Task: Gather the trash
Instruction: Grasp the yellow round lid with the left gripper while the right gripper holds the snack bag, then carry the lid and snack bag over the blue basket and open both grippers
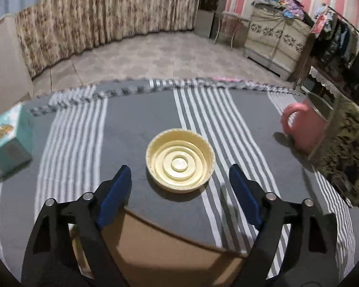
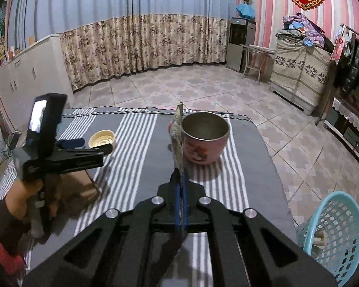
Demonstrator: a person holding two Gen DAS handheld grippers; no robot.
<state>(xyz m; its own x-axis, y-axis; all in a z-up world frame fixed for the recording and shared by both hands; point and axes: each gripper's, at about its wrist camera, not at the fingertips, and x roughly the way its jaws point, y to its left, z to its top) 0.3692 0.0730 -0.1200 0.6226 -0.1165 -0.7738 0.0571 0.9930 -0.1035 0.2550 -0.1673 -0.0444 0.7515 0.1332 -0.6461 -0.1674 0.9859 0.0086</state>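
While both grippers hang over the striped table, the notes run as follows.

Left gripper (image 1: 179,174): black frame, blue pads, jaws standing wide apart with nothing between them; seen from the right wrist view it is held in a hand (image 2: 24,198) with a red-and-dark sleeve.

Cream lid (image 1: 180,157): shallow round cream plastic lid with raised concentric rings, lying open side up on the grey-and-white striped tablecloth (image 1: 141,129), just ahead of the left fingertips and apart from them.

Right gripper (image 2: 179,167): jaws pressed together, clamped on a flat, thin, dark patterned wrapper (image 2: 177,131) seen edge-on, standing upright above the fingertips.

Pink mug (image 2: 204,137): metal-lined pink mug with a handle and a red print, upright on the cloth, just behind and right of the held wrapper; contact between them cannot be told.

Teal basket (image 2: 332,234): light teal plastic lattice basket at the table's right edge, low beside it, some pale pieces inside.

Brown cardboard box (image 1: 165,246): under the left gripper, on the cloth.

Teal carton (image 1: 7,141): printed box at the table's left side.
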